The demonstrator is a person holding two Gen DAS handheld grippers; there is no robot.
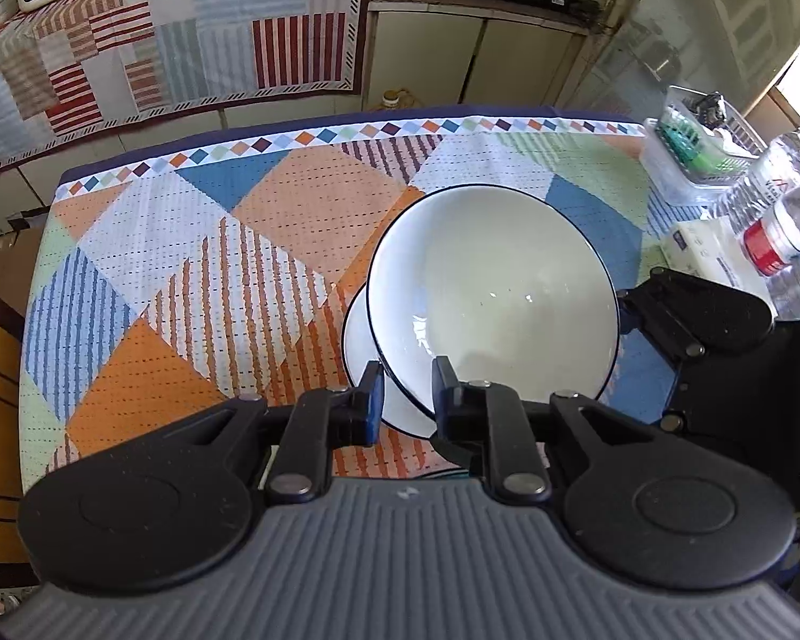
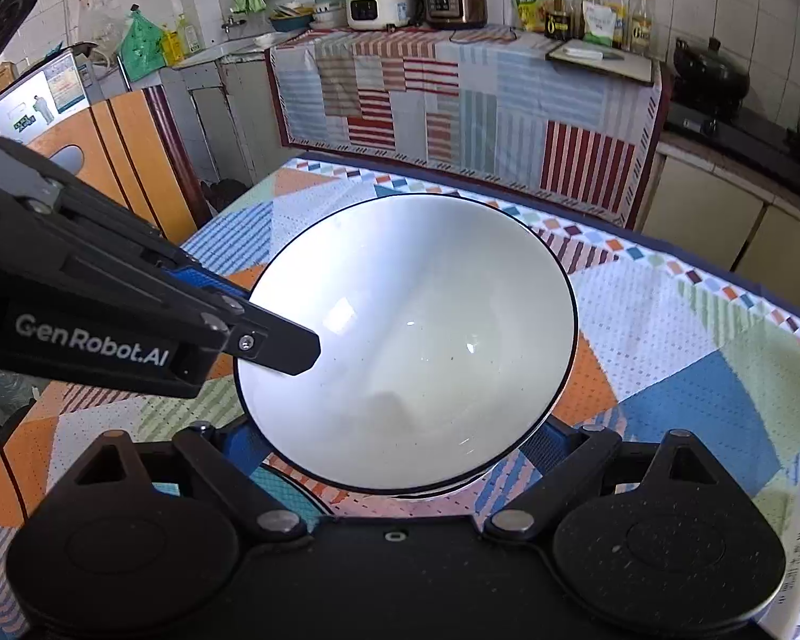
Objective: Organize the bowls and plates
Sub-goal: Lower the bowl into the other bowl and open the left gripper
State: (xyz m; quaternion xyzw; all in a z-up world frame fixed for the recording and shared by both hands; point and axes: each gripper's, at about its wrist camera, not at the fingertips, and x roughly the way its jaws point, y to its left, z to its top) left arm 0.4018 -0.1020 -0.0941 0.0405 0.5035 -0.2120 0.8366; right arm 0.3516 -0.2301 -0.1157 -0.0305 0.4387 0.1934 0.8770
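Just above the tabletop (image 1: pixel 197 245), a white bowl (image 1: pixel 493 293) with a dark rim sat tilted, partly over a second white dish (image 1: pixel 362 352) that lay on the patterned cloth beneath it. The left tool (image 1: pixel 408 392) straddled the bowl's near rim, one blue-padded finger (image 1: pixel 372 400) outside the wall and the other inside; a gap showed between the pads and the rim, so whether it truly clamped the bowl could not be told from that view. In the right wrist view the same bowl (image 2: pixel 408 341) filled the middle, its mouth tipped toward the camera, and the left tool's inner finger (image 2: pixel 280 344) reached over the rim from the left. The right tool (image 2: pixel 405 480) sat low behind the bowl, its fingertips hidden under the bowl's base, its state not readable. At the tabletop's right edge stood clear water bottles (image 1: pixel 778 234), a white box (image 1: pixel 704 253) and a clear container (image 1: pixel 688 160) with green contents. Beyond, a cloth-draped counter (image 2: pixel 453 96) carried a rice cooker (image 2: pixel 376 2).
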